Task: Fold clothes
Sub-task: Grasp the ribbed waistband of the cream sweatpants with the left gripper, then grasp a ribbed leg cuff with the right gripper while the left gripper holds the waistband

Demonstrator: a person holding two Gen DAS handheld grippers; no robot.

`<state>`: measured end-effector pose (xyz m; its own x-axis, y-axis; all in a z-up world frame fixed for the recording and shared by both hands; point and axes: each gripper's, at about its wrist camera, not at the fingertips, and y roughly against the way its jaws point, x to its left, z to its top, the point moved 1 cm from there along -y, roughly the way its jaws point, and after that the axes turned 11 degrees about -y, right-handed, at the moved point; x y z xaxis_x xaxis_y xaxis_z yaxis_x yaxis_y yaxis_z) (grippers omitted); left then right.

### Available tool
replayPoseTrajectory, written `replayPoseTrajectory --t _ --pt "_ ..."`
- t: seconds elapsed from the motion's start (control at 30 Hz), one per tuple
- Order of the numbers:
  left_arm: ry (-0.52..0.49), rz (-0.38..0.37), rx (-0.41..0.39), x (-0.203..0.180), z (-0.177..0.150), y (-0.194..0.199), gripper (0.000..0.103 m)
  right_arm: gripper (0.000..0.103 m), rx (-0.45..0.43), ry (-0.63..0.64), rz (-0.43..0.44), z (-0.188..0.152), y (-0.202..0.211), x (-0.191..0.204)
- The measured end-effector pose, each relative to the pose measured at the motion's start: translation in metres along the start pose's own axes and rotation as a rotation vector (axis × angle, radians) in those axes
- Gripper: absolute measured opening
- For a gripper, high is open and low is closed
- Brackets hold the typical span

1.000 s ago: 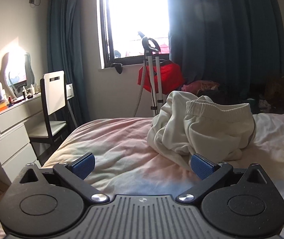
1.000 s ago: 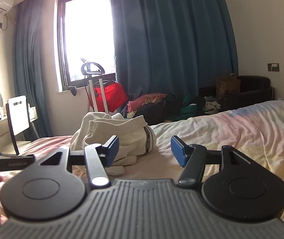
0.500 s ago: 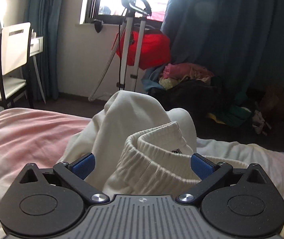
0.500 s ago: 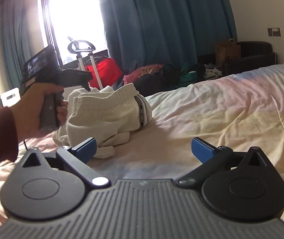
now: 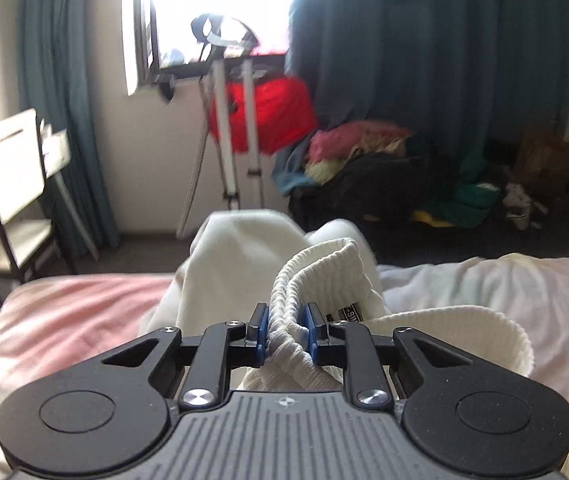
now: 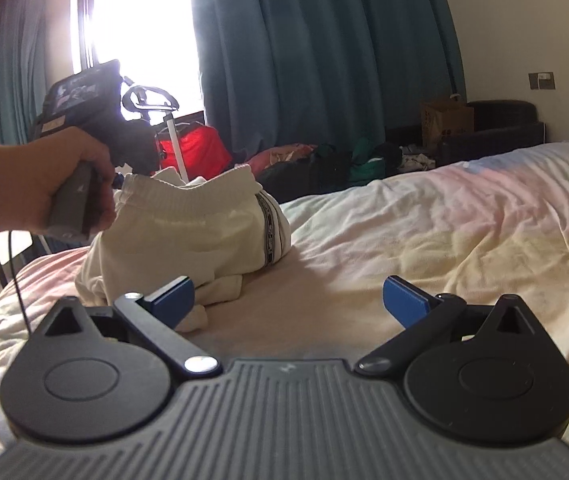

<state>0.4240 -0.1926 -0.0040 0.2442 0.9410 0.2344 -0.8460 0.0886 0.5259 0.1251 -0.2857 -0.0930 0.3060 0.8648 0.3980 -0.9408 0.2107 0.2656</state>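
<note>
In the left wrist view, a white chair point(image 5: 12, 184) stands at the left edge of the frame, with a teal curtain point(image 5: 60, 92) beside it and a bright window point(image 5: 212, 12) above centre. Below the window a white stand point(image 5: 240, 128) rises in front of a red bag point(image 5: 272, 116), and to the right a heap of mixed clothes point(image 5: 384, 168) lies on the floor against dark curtains.

The cream sweatpants point(image 5: 244, 264) sit bunched in the middle of the frame on the bed point(image 5: 72, 312), whose sheet fades from pink to pale yellow. The fabric is thick and soft, and the ribbed elastic waistband point(image 5: 316, 268) stands up in a doubled ridge (a small dark label shows just right of it). The left gripper point(image 5: 286, 332) at lower centre has just been closing, and its blue pads now pinch that waistband between them.

In the right wrist view, a hand point(image 6: 44, 184) with a dark red sleeve holds the left gripper's handle at the left of the frame, at the waistband's corner. The sweatpants point(image 6: 188, 236) form a rumpled mound left of centre, with a dark patterned stripe down the side seam. The right gripper point(image 6: 288, 304) at lower centre stands wide apart with nothing between its pads, its left pad just in front of the fabric's lower edge. The bed point(image 6: 444, 232) stretches away to the right.
</note>
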Motion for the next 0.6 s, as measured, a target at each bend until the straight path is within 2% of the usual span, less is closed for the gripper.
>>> replayPoseTrajectory --t 0.03,0.17,0.27,0.33,0.4,0.47,0.6 --pt "-0.032 -0.014 -0.044 -0.003 -0.007 0.021 0.019 0.103 -0.016 0.000 0.002 0.001 0.003 0.001" --pt "-0.007 -0.142 -0.108 -0.006 -0.045 0.110 0.018 0.103 -0.103 -0.039 0.033 0.011 0.021 0.001" --pt "-0.066 -0.196 -0.138 -0.012 -0.075 0.167 0.013 0.103 -0.152 -0.063 0.099 0.022 0.040 0.000" --pt "-0.083 -0.243 -0.141 -0.011 -0.096 0.199 0.013 0.103 -0.158 -0.049 0.085 0.024 0.050 0.001" --pt "-0.093 -0.265 -0.142 -0.006 -0.123 0.225 0.012 0.103 -0.122 -0.058 0.063 0.024 0.056 -0.002" --pt "-0.082 -0.262 -0.143 0.005 -0.152 0.243 0.012 0.103 -0.040 -0.105 0.055 0.023 0.059 -0.009" --pt "-0.002 -0.255 -0.077 0.046 -0.210 0.260 0.012 0.102 0.140 -0.221 0.022 0.015 0.061 -0.025"
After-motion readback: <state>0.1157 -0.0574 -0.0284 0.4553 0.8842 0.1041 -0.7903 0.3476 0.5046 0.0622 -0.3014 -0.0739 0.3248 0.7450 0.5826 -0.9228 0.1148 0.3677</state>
